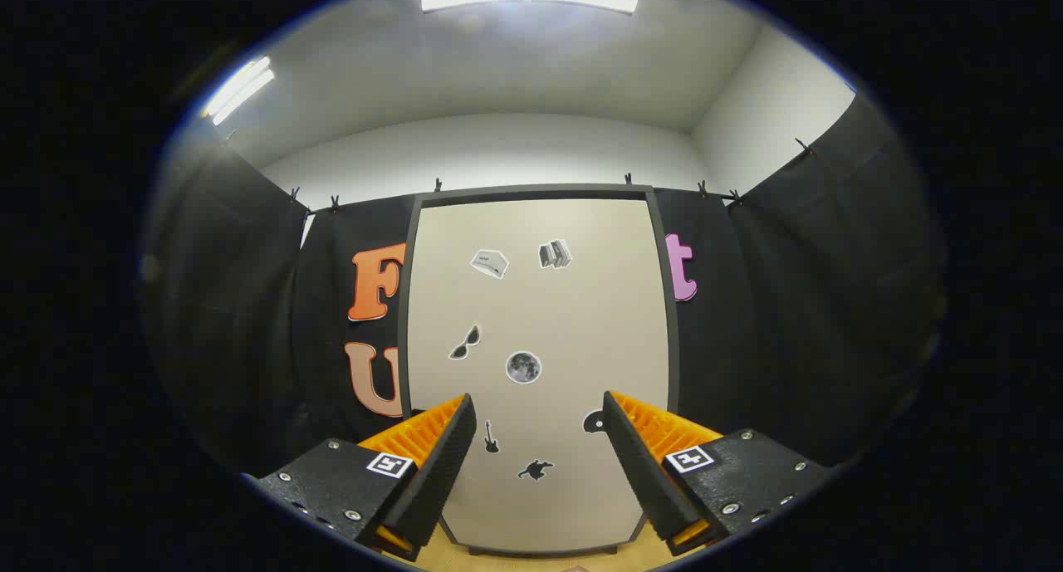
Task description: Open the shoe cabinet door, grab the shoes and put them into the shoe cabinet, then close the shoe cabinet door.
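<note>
Both claw (540,427) fingers apart, empty; cabinet door (536,323) seemingly closed ahead

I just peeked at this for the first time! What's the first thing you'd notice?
The tall beige cabinet door with a dark frame, standing shut straight ahead beyond the fingers, dotted with small stickers such as a round grey moon sticker. Nearer, the orange-and-black two-finger gripper is open, its fingers spread, holding nothing.

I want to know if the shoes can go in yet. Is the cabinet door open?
No, the cabinet door sits flat and shut in its dark frame, just beyond the open, empty fingers.
</note>
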`<action>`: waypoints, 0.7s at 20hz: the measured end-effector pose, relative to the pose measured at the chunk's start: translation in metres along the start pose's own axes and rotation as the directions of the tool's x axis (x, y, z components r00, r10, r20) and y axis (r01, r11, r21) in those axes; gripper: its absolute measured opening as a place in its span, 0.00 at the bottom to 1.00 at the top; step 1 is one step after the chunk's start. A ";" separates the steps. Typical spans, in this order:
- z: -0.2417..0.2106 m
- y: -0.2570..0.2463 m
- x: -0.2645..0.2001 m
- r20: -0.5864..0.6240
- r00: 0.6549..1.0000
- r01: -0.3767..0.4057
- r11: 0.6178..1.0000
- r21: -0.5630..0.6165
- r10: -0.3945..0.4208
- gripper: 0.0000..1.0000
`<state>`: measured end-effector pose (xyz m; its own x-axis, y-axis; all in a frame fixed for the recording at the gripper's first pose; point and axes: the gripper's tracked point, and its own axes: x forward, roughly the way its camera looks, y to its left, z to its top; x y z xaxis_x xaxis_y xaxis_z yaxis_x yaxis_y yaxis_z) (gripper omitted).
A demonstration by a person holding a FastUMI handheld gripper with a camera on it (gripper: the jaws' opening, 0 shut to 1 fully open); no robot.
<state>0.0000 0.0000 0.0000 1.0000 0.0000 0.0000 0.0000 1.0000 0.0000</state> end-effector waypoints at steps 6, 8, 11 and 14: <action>-0.006 0.001 0.003 -0.013 1.000 0.009 1.000 -0.018 -0.009 0.95; -0.009 -0.001 0.003 -0.018 1.000 0.017 1.000 -0.012 -0.017 0.95; -0.014 0.001 0.003 -0.028 1.000 0.005 1.000 -0.001 -0.005 0.95; -0.026 0.005 0.009 -0.044 0.999 -0.005 1.000 0.015 0.006 0.95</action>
<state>0.0087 0.0055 -0.0258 0.9990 0.0060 -0.0436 -0.0054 0.9999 0.0148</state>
